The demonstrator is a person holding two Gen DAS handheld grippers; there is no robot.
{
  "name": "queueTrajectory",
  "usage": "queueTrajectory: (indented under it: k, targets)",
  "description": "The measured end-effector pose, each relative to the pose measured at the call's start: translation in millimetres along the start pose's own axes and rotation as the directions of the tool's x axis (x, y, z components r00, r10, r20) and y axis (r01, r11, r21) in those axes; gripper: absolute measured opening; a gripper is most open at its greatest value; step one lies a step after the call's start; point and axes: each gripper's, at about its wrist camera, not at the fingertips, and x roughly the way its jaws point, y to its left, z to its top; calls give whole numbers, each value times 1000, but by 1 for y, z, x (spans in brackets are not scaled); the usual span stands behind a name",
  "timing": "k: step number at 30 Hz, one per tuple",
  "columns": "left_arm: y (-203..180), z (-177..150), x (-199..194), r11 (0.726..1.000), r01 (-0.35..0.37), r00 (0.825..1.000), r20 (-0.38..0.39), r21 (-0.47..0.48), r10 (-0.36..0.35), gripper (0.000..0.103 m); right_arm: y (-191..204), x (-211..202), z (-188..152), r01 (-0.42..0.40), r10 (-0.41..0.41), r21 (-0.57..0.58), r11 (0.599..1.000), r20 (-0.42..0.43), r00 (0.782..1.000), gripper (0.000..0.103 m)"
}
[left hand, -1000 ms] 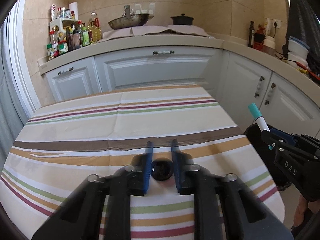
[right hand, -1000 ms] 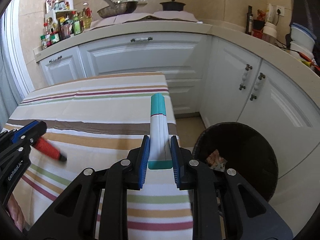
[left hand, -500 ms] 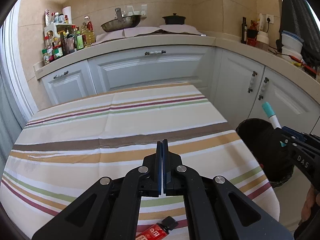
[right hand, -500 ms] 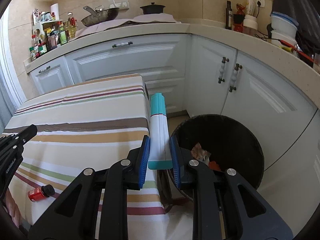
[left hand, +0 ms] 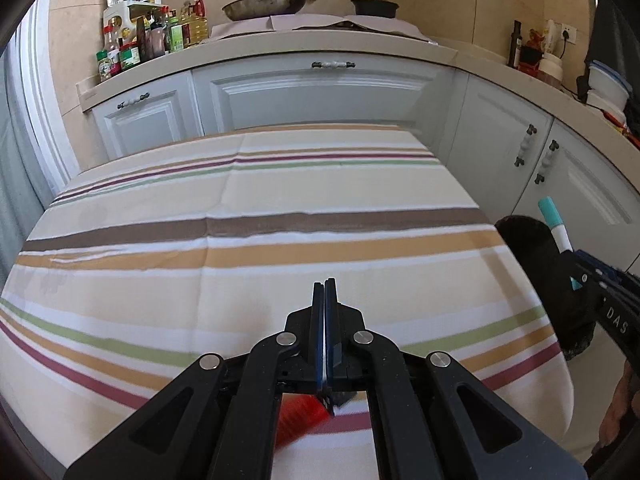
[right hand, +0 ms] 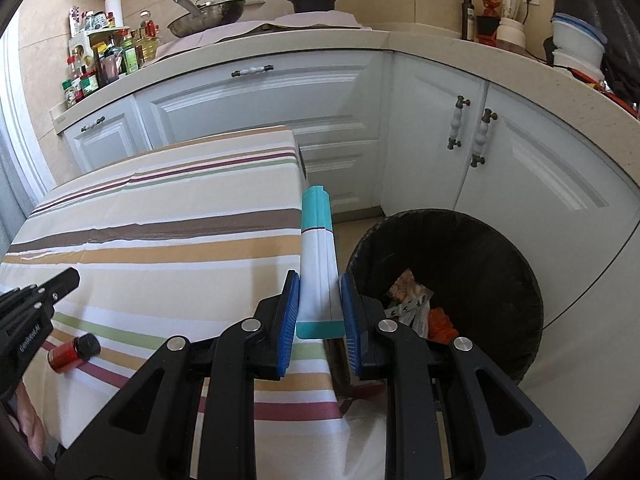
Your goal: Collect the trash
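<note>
Your right claw (right hand: 320, 300) is gripping a white-and-teal tube (right hand: 318, 264) just beside the striped surface (right hand: 160, 240) edge, your empty left claw (left hand: 324, 300) is sitting fully closed above a red, black-capped bottle (right hand: 72, 354) lying on it, and the black bin (right hand: 480, 256) is holding wrappers beyond.

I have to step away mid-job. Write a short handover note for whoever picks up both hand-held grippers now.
Right hand-held gripper: shut on the white tube with teal ends, beside the black round bin, not yet over it.
Left hand-held gripper: shut, empty, above the striped tablecloth.
Small red bottle with black cap: lying on the cloth near the left hand-held gripper.
Done: some trash is in the bin.
Left: drop the tube, then bin the bottle.
</note>
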Motion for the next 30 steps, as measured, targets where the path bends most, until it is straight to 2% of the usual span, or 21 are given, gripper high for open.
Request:
queueTrajectory:
  k: [3, 8, 17, 23, 30]
  targets:
    - [3, -6, -1, 1000, -9, 1000, -7, -6, 9, 1, 2, 0, -3, -11, 11, -3, 1000, -6, 1000, 21]
    - [11, -13, -5, 999, -29, 1000, -6, -20, 29, 20, 10, -1, -10, -32, 32, -17, 999, -14, 999, 21]
    - [24, -23, -7, 998, -53, 998, -20, -39, 52, 41, 14, -3, -14, -42, 42, -21, 999, -19, 999, 21]
    - [27, -26, -10, 997, -58, 998, -15, -54, 57, 52, 17, -2, -17, -48, 47, -26, 999, -25, 999, 21]
    - [35, -30, -15, 994, -73, 997, -6, -77, 73, 58, 20, 0, -18, -59, 58, -34, 998, -34, 998, 21]
